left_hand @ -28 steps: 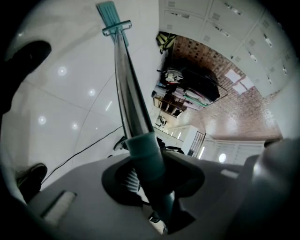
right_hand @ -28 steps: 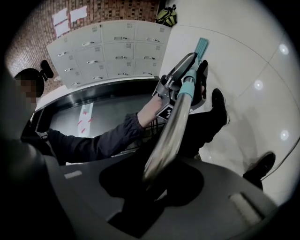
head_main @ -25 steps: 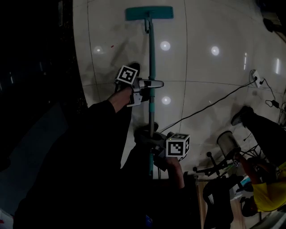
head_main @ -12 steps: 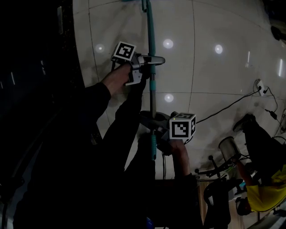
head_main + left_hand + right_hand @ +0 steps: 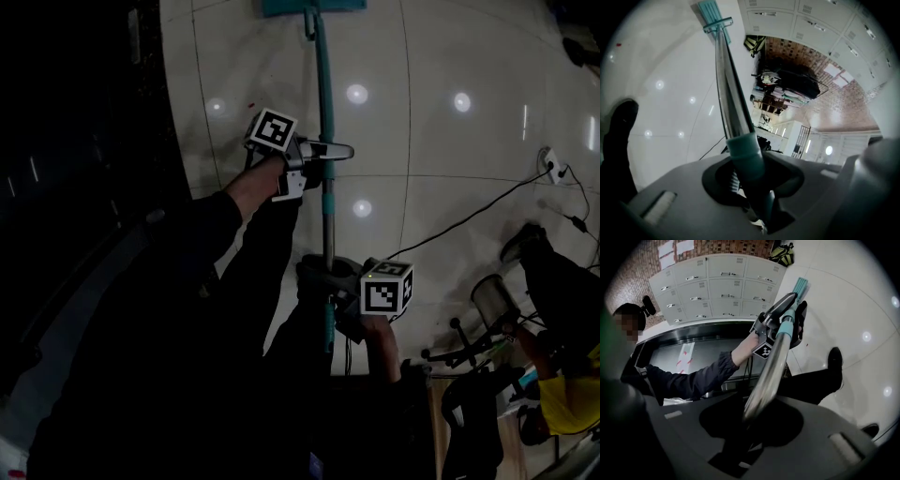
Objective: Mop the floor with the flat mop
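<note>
Right now I have both grippers clamped on the long, shiny metal pole (image 5: pixel 327 234) of the flat mop. My left gripper (image 5: pixel 328 150) is the farther one. In the left gripper view its jaws are closed on a teal plastic sleeve (image 5: pixel 745 152) on the pole. From there the pole runs away to the teal rectangular mop head (image 5: pixel 712 11). My right gripper (image 5: pixel 323 281) grips lower down the pole, nearer my body. In the right gripper view its jaws are pressed together on bare metal. That same view shows the left gripper further up the pole, held by a hand in a dark sleeve (image 5: pixel 693 378).

From the head view, the mop head lies flat on the glossy white tiled floor (image 5: pixel 450 169), straight ahead of me and partly cut off by the top edge. A thin black cable (image 5: pixel 469 211) trails across the tiles to the right, well apart from the mop. One black shoe (image 5: pixel 834 359) stands on the floor beside the pole. Grey metal lockers (image 5: pixel 717 282) line the wall behind.
</note>
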Demonstrator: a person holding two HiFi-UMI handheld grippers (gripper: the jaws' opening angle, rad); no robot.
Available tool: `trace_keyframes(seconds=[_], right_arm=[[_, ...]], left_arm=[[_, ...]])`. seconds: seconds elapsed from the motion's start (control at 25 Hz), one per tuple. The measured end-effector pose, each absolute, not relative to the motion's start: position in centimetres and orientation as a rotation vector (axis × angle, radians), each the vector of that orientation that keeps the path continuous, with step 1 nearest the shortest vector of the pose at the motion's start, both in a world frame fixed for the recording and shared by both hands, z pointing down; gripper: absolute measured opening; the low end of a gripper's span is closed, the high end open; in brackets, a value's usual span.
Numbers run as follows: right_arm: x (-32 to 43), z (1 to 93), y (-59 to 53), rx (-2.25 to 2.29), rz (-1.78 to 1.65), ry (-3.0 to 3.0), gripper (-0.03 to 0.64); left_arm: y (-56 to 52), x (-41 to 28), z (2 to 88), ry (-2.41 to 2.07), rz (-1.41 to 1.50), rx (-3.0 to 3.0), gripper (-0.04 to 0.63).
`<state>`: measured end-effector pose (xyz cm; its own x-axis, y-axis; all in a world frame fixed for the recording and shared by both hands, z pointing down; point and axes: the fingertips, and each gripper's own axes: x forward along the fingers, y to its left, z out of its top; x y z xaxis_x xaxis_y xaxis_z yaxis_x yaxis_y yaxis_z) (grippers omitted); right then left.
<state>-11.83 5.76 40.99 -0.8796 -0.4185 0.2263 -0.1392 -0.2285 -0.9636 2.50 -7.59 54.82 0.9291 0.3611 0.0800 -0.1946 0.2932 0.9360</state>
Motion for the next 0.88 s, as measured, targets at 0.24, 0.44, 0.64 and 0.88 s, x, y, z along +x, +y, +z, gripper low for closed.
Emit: trace_keyframes(seconds=[0.24, 0.44, 0.64, 0.88], right_arm=[[-14.5, 38.8, 18.9, -0.691, -2.226, 1.85, 0.133], [-15.7, 38.0, 30.4, -0.679, -2.271, 1.885, 0.135], [-14.8, 38.1, 40.0, -0.655, -2.298, 1.884, 0.134], [-15.2, 40.8, 42.1, -0.662, -2.304, 1.822, 0.135]], left_arm=[[6.1, -0.3, 52.4, 0.188, 0.358, 1.204, 0.126], [17.2, -1.6, 51.1, 0.2, 0.348, 1.171, 0.124], [26.9, -1.0, 51.3, 0.213, 0.375, 1.141, 0.124], [29.7, -1.3, 55.0, 0.194, 0.416, 1.118, 0.121]])
